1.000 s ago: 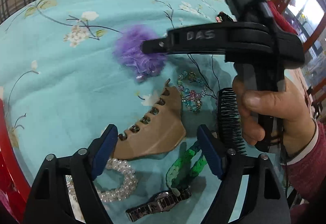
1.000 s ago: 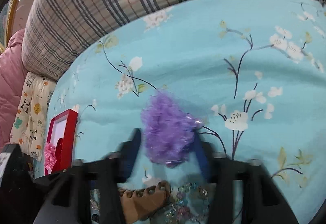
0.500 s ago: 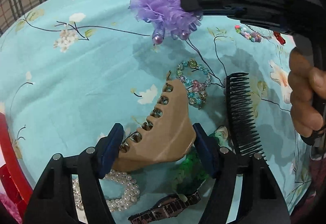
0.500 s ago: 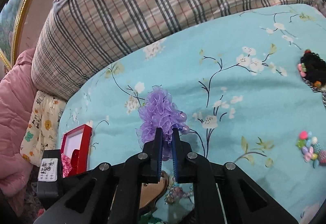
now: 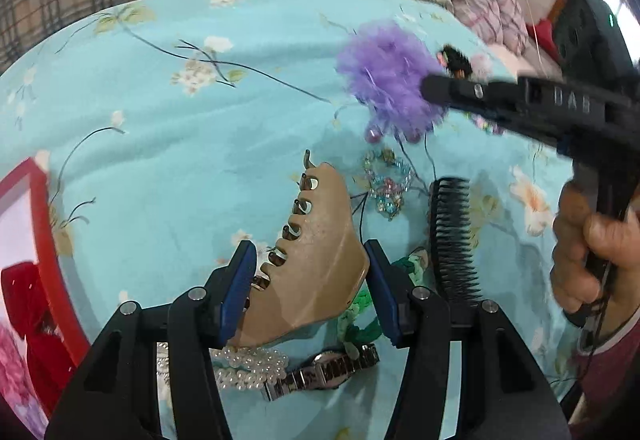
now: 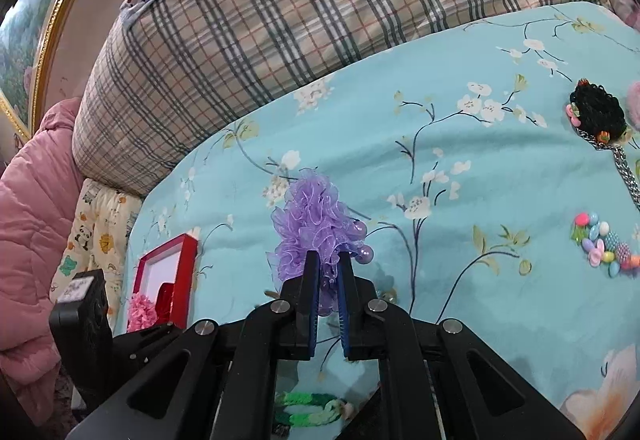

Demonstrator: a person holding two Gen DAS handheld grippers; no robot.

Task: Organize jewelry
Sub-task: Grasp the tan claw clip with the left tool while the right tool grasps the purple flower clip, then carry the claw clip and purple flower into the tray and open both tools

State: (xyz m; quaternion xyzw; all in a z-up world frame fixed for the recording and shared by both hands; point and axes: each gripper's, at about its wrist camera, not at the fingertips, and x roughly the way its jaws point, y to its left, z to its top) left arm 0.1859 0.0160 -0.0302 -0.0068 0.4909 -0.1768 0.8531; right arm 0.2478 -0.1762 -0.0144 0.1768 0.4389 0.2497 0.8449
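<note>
The right gripper (image 6: 328, 300) has its jaws pinched tight on the purple hair tie (image 6: 314, 228), and it has lifted the fluffy thing up off the blue bed cover (image 5: 180, 159) — a second ago the hair tie still lay on the cover. In the left view the purple hair tie (image 5: 390, 91) now hangs in the air, at the tip of the right gripper, up and to the right of the other things.

The left gripper (image 5: 308, 288) has just been closing its jaws, and the tan hair clip (image 5: 316, 264) is between them. The left blue pad (image 5: 240, 288) looks like it touches the clip's teeth. The right pad stands just beside the clip, and I cannot tell if it presses yet.

The clip lies on the bed cover with its long side running from the jaws up and away, a bit to the right, teeth facing left.

Near it lie a black comb (image 5: 452, 240), a bead bracelet (image 5: 386, 185), a green braided band (image 5: 360, 312), a pearl bracelet (image 5: 244, 364) and a watch (image 5: 324, 370) — a red box (image 5: 48, 240) sits at the left edge.
</note>
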